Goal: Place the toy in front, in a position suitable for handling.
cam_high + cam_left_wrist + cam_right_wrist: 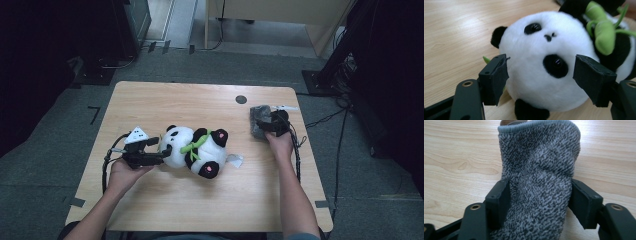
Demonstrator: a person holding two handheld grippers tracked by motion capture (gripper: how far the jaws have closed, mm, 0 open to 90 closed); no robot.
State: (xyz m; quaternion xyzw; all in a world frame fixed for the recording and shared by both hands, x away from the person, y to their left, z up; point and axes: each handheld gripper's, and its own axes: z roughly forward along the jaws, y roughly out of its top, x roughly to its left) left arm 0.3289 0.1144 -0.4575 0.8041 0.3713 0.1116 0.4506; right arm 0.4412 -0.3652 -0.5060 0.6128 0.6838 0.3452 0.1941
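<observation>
Your left gripper [540, 77] stands spread around the panda's [196, 150] head, pads just off the plush, mid-table toward the left edge. It looks soft and light (take the head). Your right gripper [540, 200] pinches the limp grey sock [539, 172] near the right edge. No containers.

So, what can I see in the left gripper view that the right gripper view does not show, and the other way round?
Left gripper view alone: the panda plush toy lying on its side, its white head between the open left gripper with a gap on each side, and green bamboo on its chest.

Right gripper view alone: a grey knitted cloth with a pale hem at its far end. The right gripper has both pads against its sides.

Both share: two black jaws rising from below, and the light wooden table.
</observation>
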